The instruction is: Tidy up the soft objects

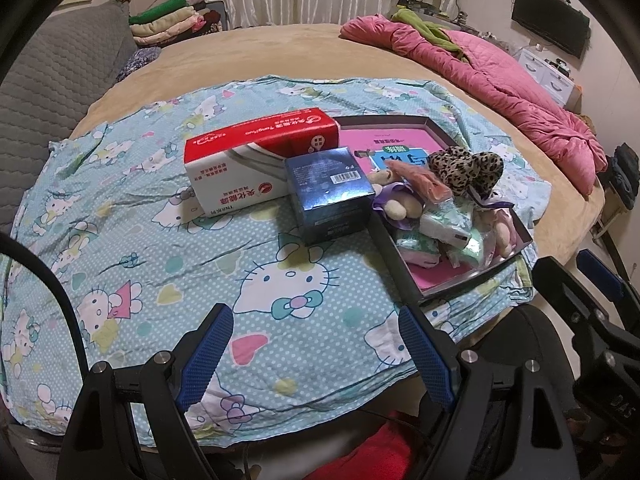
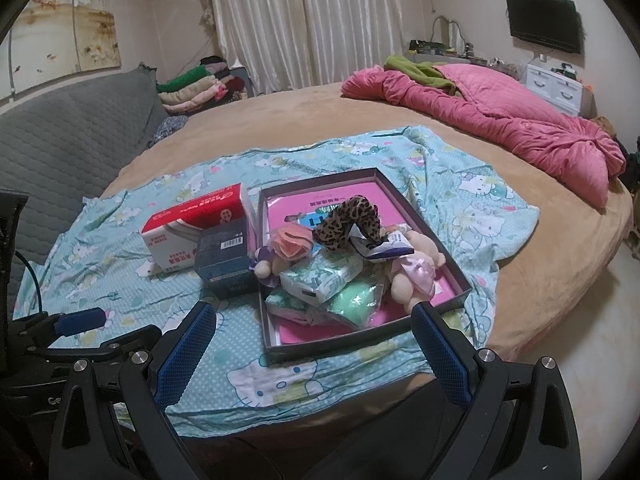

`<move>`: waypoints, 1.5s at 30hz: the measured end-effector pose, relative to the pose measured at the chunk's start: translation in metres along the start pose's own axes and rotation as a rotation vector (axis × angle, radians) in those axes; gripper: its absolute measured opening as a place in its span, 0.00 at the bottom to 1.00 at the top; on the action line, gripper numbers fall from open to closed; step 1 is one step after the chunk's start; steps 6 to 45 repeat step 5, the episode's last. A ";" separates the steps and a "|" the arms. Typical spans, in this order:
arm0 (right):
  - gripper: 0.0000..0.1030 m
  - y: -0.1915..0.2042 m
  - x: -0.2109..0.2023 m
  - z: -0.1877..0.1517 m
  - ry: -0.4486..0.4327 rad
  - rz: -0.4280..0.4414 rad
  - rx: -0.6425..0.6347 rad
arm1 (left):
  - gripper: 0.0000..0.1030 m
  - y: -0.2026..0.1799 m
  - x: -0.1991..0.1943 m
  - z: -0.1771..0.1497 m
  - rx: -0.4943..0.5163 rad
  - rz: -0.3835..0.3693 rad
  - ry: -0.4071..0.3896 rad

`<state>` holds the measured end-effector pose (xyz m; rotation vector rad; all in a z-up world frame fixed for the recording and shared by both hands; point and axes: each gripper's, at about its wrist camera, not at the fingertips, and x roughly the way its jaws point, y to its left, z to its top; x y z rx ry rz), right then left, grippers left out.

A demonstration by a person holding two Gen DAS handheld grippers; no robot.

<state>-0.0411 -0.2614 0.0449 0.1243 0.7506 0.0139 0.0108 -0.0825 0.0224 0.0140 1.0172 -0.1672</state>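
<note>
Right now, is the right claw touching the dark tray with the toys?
Apart. In the right wrist view the open right claw hovers nearer the camera than the tray, with blue cartoon-cat sheet showing between them.

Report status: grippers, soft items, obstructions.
Left gripper and right gripper open, empty. Soft items piled in tray. Blue box beside tray, nothing blocking.

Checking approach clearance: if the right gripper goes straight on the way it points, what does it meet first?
Likely the near wall of the shallow dark tray, then the tissue packs piled inside. The right gripper has open, empty jaws; depth is hard to judge.
</note>
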 end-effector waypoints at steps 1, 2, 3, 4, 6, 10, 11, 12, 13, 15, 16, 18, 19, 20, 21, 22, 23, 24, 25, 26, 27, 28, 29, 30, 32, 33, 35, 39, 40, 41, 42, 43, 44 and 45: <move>0.95 0.000 0.001 0.000 0.000 0.001 -0.001 | 0.82 0.000 0.001 0.000 -0.001 0.000 0.001; 0.95 -0.001 0.001 0.000 0.002 0.001 -0.001 | 0.82 0.000 0.003 -0.001 0.002 0.005 0.000; 0.95 -0.001 0.002 0.000 0.003 -0.001 0.000 | 0.82 0.000 0.004 -0.001 0.007 0.014 -0.001; 0.95 -0.003 0.003 0.000 0.003 0.000 0.005 | 0.82 0.001 0.004 -0.002 0.005 0.013 -0.008; 0.95 -0.005 0.004 0.001 0.000 0.000 0.010 | 0.82 0.002 0.004 -0.002 -0.001 0.010 -0.015; 0.95 -0.005 0.004 0.001 0.000 0.000 0.010 | 0.82 0.002 0.004 -0.002 -0.001 0.010 -0.015; 0.95 -0.005 0.004 0.001 0.000 0.000 0.010 | 0.82 0.002 0.004 -0.002 -0.001 0.010 -0.015; 0.95 -0.005 0.004 0.001 0.000 0.000 0.010 | 0.82 0.002 0.004 -0.002 -0.001 0.010 -0.015; 0.95 -0.005 0.004 0.001 0.000 0.000 0.010 | 0.82 0.002 0.004 -0.002 -0.001 0.010 -0.015; 0.95 -0.005 0.004 0.001 0.000 0.000 0.010 | 0.82 0.002 0.004 -0.002 -0.001 0.010 -0.015; 0.95 -0.005 0.004 0.001 0.000 0.000 0.010 | 0.82 0.002 0.004 -0.002 -0.001 0.010 -0.015; 0.95 -0.005 0.004 0.001 0.000 0.000 0.010 | 0.82 0.002 0.004 -0.002 -0.001 0.010 -0.015; 0.95 -0.005 0.004 0.001 0.000 0.000 0.010 | 0.82 0.002 0.004 -0.002 -0.001 0.010 -0.015; 0.95 -0.005 0.004 0.001 0.000 0.000 0.010 | 0.82 0.002 0.004 -0.002 -0.001 0.010 -0.015; 0.95 -0.005 0.004 0.001 0.000 0.000 0.010 | 0.82 0.002 0.004 -0.002 -0.001 0.010 -0.015; 0.95 -0.005 0.004 0.001 0.000 0.000 0.010 | 0.82 0.002 0.004 -0.002 -0.001 0.010 -0.015; 0.95 -0.005 0.004 0.001 0.000 0.000 0.010 | 0.82 0.002 0.004 -0.002 -0.001 0.010 -0.015; 0.95 -0.005 0.004 0.001 0.000 0.000 0.010 | 0.82 0.002 0.004 -0.002 -0.001 0.010 -0.015; 0.95 -0.005 0.004 0.001 0.000 0.000 0.010 | 0.82 0.002 0.004 -0.002 -0.001 0.010 -0.015; 0.95 -0.005 0.004 0.001 0.000 0.000 0.010 | 0.82 0.002 0.004 -0.002 -0.001 0.010 -0.015; 0.95 -0.005 0.004 0.001 0.000 0.000 0.010 | 0.82 0.002 0.004 -0.002 -0.001 0.010 -0.015; 0.95 -0.005 0.004 0.001 0.000 0.000 0.010 | 0.82 0.002 0.004 -0.002 -0.001 0.010 -0.015; 0.95 -0.005 0.004 0.001 0.000 0.000 0.010 | 0.82 0.002 0.004 -0.002 -0.001 0.010 -0.015; 0.95 -0.005 0.004 0.001 0.000 0.000 0.010 | 0.82 0.002 0.004 -0.002 -0.001 0.010 -0.015; 0.95 -0.005 0.004 0.001 0.000 0.000 0.010 | 0.82 0.002 0.004 -0.002 -0.001 0.010 -0.015; 0.95 -0.005 0.004 0.001 0.000 0.000 0.010 | 0.82 0.002 0.004 -0.002 -0.001 0.010 -0.015; 0.95 -0.005 0.004 0.001 0.000 0.000 0.010 | 0.82 0.002 0.004 -0.002 -0.001 0.010 -0.015; 0.95 -0.005 0.004 0.001 0.000 0.000 0.010 | 0.82 0.002 0.004 -0.002 -0.001 0.010 -0.015; 0.95 -0.005 0.004 0.001 0.000 0.000 0.010 | 0.82 0.002 0.004 -0.002 -0.001 0.010 -0.015; 0.95 -0.005 0.004 0.001 0.000 0.000 0.010 | 0.82 0.002 0.004 -0.002 -0.001 0.010 -0.015; 0.95 -0.005 0.004 0.001 0.000 0.000 0.010 | 0.82 0.002 0.004 -0.002 -0.001 0.010 -0.015; 0.95 -0.005 0.004 0.001 0.000 0.000 0.010 | 0.82 0.002 0.004 -0.002 -0.001 0.010 -0.015; 0.95 -0.005 0.004 0.001 0.000 0.000 0.010 | 0.82 0.002 0.004 -0.002 -0.001 0.010 -0.015; 0.95 -0.005 0.004 0.001 0.000 0.000 0.010 | 0.82 0.002 0.004 -0.002 -0.001 0.010 -0.015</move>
